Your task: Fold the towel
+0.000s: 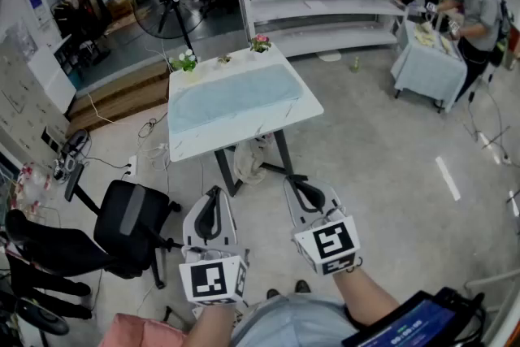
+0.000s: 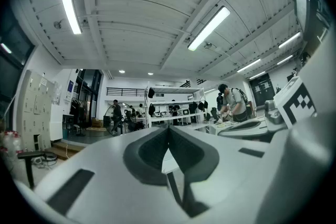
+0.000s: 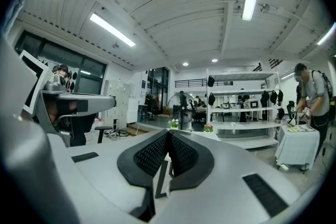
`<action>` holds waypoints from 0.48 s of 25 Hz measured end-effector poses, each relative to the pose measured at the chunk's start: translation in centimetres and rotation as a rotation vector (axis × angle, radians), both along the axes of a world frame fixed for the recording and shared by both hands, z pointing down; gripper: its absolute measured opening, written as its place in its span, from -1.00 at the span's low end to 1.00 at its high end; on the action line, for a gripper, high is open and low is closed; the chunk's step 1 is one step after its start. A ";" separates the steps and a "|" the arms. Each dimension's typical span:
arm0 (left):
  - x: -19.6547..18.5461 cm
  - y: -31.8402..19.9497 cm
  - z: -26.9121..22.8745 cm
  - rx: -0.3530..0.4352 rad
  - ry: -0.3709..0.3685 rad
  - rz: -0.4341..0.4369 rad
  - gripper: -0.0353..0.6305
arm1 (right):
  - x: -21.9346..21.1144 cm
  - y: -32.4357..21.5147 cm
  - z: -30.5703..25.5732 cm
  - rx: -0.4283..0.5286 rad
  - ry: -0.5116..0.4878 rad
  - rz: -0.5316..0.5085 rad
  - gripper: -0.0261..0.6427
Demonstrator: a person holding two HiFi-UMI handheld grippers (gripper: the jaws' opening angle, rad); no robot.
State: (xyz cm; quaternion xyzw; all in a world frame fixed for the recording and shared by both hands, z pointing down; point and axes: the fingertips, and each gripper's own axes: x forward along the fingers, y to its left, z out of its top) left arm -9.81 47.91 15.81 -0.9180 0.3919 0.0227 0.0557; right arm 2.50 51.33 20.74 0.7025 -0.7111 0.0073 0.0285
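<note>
A pale blue towel (image 1: 234,97) lay spread flat, a smooth rectangle, on the white table (image 1: 236,140). Well short of it, the left claw (image 1: 214,203) and right claw (image 1: 299,189) were clenched empty, dark pads (image 3: 151,153) pressed together.

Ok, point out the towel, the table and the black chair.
towel (image 1: 234,97), head view, middle of the cloth
table (image 1: 244,135), head view, bare front strip
chair (image 1: 130,225), head view, its backrest

Open floor (image 1: 366,175) reaches the table (image 1: 240,139); chair (image 1: 130,227) stands left.
</note>
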 end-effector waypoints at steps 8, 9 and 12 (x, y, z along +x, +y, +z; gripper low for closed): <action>1.8 0.5 0.8 -0.011 -0.032 -0.008 -0.88 | 2.0 0.4 0.6 0.014 -0.048 -0.007 -0.86; 2.1 0.5 1.0 -0.014 -0.038 -0.011 -0.88 | 2.4 0.5 0.8 0.014 -0.059 -0.013 -0.83; 2.6 0.6 1.9 -0.025 -0.061 -0.020 -0.88 | 3.1 0.2 1.9 0.003 -0.066 -0.021 -0.81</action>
